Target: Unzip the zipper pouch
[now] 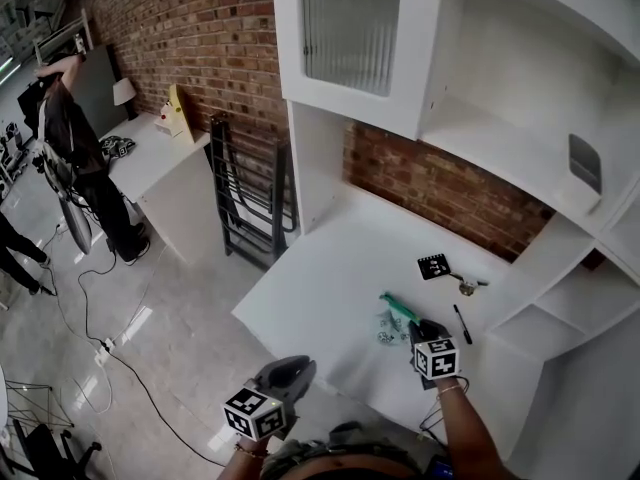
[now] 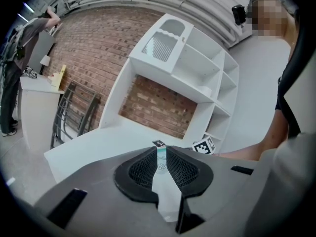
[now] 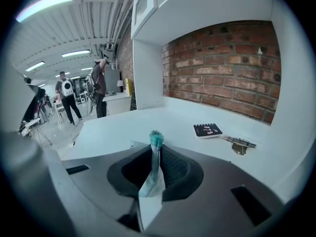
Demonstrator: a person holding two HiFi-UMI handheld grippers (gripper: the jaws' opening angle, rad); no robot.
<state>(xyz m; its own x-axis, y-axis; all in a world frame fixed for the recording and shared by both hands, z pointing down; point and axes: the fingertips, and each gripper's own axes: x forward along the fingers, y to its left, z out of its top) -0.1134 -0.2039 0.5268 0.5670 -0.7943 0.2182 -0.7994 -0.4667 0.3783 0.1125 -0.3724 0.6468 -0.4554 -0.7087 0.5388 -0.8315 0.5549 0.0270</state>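
The zipper pouch (image 3: 156,138), judged light and floppy, is pinched at its teal end by right gripper (image 3: 157,151); left gripper (image 2: 162,152) is closed, empty; zip pull should be taken.

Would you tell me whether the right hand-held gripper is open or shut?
Shut on the zipper pouch: the right gripper view shows its teal-topped edge pinched between the pads of the right hand-held gripper.

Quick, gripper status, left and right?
Left gripper: closed, empty.
Right gripper: closed on the zipper pouch, pinching its teal edge.
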